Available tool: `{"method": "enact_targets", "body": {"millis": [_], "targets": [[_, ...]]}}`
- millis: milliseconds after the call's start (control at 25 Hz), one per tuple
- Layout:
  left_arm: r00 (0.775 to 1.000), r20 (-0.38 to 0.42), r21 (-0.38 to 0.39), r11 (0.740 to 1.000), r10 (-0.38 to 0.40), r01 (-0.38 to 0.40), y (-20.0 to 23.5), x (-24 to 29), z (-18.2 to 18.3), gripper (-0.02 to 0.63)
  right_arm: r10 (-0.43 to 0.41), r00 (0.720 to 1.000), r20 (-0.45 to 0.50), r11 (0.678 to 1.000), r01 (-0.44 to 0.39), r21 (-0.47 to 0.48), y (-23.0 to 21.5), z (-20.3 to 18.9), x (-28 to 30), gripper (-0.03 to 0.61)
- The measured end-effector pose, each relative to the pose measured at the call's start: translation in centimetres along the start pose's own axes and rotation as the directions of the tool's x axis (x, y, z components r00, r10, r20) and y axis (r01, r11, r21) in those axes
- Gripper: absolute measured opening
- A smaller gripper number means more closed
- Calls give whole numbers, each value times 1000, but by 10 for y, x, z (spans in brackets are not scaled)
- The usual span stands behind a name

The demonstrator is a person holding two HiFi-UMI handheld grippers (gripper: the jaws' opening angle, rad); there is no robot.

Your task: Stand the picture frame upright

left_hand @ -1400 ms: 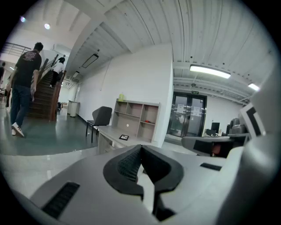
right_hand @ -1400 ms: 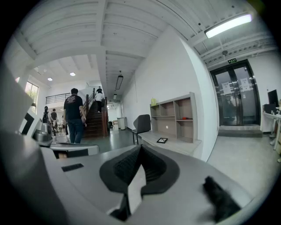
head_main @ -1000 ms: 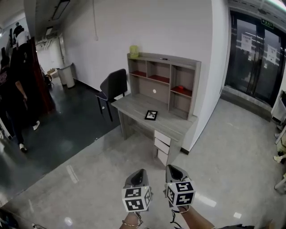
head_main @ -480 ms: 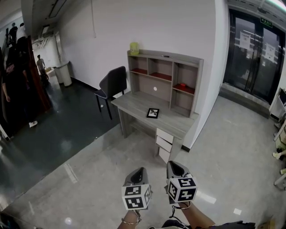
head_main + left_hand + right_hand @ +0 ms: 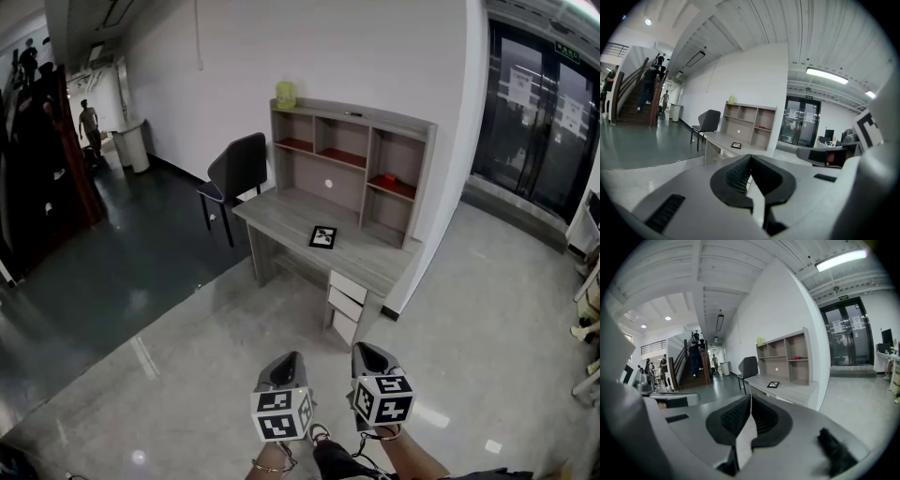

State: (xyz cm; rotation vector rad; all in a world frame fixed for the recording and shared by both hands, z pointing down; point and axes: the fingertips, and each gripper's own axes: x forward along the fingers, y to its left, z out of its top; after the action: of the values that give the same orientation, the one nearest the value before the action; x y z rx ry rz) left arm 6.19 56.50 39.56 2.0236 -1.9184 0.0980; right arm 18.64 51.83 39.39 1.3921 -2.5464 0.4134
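My left gripper [image 5: 289, 361] and right gripper [image 5: 364, 352] hang side by side above the floor, the jaws of all 2 clenched together on nothing. The picture frame [image 5: 323, 236] lies flat on the bench [image 5: 281, 216], well ahead of my jaws.

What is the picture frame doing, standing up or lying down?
Lying down: the picture frame lies flat on the desk top, face up, nothing propping it.

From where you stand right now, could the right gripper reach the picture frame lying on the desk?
Probably not yet. The picture frame lies flat on the desk, well beyond the right gripper, with floor between. Nothing blocks the path, so stepping closer should do. Its jaws are together.
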Motion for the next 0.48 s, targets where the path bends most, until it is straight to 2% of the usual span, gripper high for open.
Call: {"method": "enact_targets", "body": {"millis": [480], "targets": [[1000, 17, -1, 1000, 13, -13, 24, 84, 35, 9, 1, 1000, 3, 999, -1, -38, -27, 42, 86, 32]]}}
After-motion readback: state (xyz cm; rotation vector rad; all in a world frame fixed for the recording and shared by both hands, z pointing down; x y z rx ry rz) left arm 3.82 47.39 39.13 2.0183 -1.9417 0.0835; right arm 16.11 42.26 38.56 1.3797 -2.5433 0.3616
